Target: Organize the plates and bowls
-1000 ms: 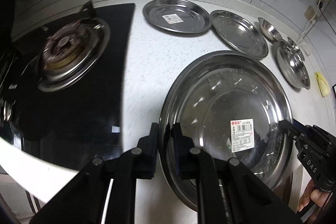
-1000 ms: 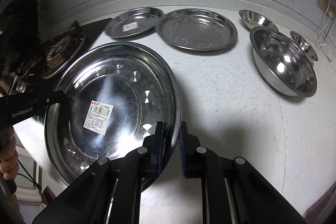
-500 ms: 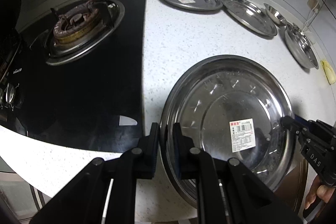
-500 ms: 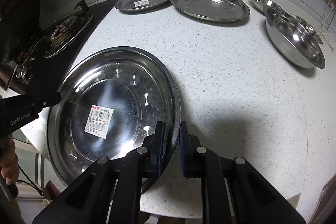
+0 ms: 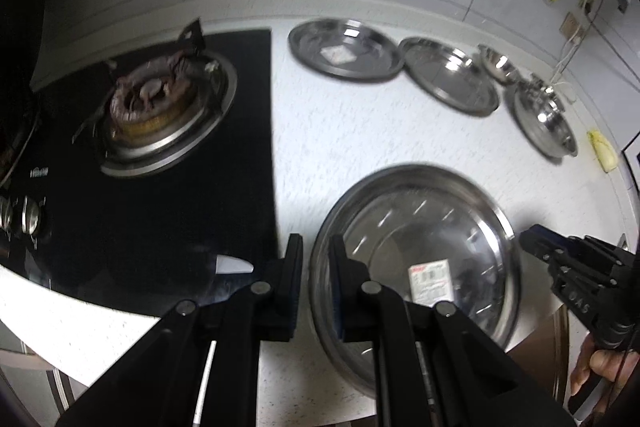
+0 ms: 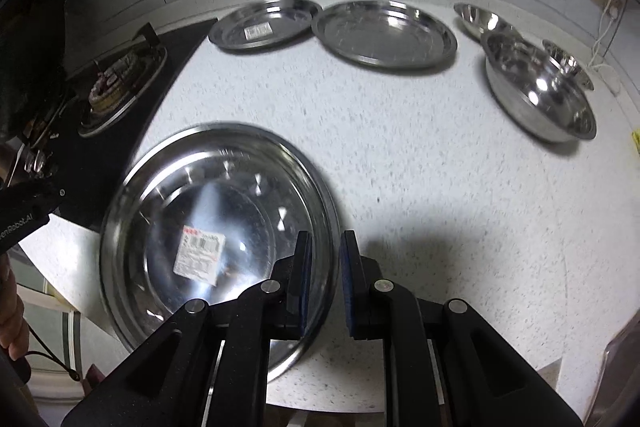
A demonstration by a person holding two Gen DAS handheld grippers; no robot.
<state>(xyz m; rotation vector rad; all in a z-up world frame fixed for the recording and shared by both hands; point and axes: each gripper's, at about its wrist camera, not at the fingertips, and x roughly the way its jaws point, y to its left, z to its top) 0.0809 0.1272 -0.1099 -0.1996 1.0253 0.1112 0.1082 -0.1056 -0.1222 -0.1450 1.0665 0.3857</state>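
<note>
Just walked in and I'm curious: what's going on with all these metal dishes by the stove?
A person is tidying steel dishes on a speckled counter. Each hand carries a hand-held gripper: the left one and the right one are clamped on opposite rims of a large labelled plate near the front edge. Two smaller plates and several bowls wait along the back wall, beside the gas stove.
</note>
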